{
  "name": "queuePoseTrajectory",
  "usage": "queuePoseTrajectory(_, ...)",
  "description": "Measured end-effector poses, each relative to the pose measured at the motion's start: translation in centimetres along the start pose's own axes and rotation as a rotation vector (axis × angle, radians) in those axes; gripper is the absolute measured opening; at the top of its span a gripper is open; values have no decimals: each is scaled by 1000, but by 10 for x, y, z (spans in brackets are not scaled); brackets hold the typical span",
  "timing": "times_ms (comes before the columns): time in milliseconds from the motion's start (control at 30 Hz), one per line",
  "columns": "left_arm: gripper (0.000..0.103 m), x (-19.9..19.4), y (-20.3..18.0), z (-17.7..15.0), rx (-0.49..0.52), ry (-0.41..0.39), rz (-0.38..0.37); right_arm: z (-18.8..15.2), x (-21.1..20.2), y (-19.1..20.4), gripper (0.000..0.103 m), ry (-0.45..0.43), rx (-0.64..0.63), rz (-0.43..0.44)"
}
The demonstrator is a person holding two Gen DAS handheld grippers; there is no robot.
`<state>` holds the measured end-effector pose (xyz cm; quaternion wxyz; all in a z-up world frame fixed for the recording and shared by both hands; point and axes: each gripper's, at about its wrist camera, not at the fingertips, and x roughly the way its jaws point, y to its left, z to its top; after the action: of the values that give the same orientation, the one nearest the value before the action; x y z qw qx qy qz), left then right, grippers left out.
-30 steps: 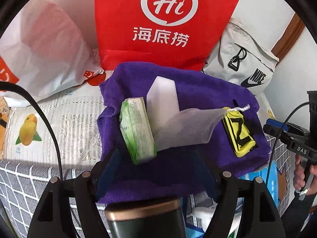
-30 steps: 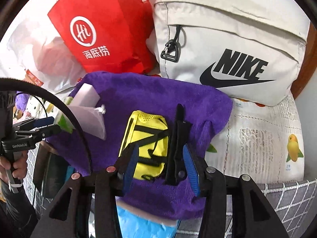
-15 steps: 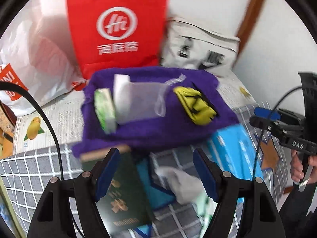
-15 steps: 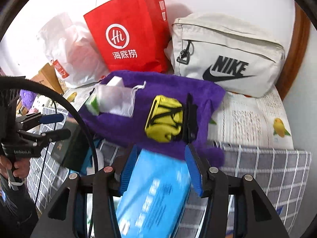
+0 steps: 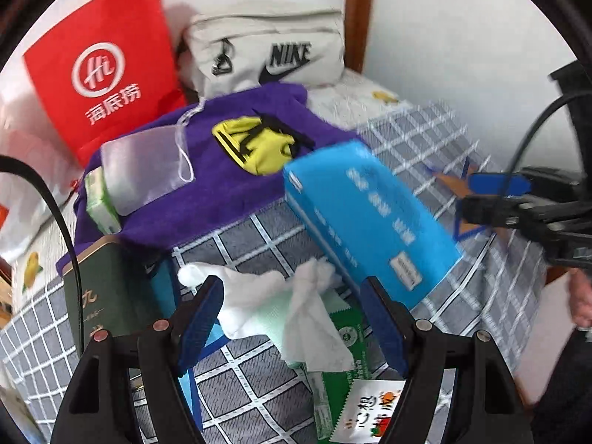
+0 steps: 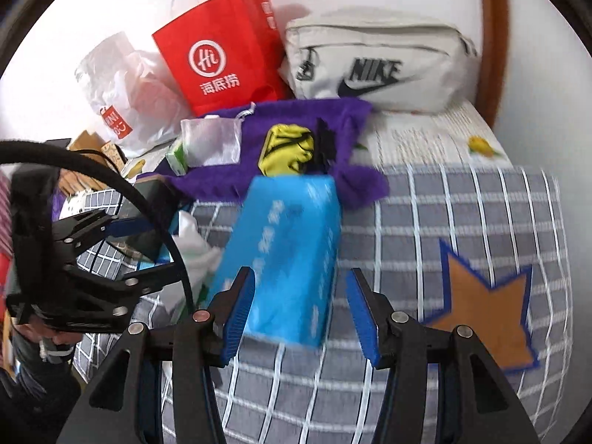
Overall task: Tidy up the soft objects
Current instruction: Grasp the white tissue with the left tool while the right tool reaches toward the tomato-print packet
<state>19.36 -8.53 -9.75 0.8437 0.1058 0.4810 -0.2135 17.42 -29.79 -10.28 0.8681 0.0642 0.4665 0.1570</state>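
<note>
the left gripper (image 5: 292,318) stands wide apart with nothing pinched; a crumpled white cloth (image 5: 281,303) lies on the checked bedcover (image 5: 425,137) in the gap between its blue pads, touching neither. the right gripper (image 6: 301,310) has just been opening a little and holds nothing; the near end of the blue tissue pack (image 6: 285,251) sits just beyond the gap, toward the left pad. behind the pack a purple towel (image 6: 296,118) carries a yellow pouch (image 6: 288,150), a sheer drawstring bag (image 6: 212,142) and a green packet (image 6: 175,157).
</note>
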Motion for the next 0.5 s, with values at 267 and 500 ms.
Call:
queuePoseTrajectory(267, 34, 43, -26, -15, 103, 100, 64, -41, -13, -12, 51, -14, 80, -8)
queuePoseTrajectory(500, 10, 36, -18, -18, 47, 78, 38, -59, -21, -10, 51, -23, 88, 10)
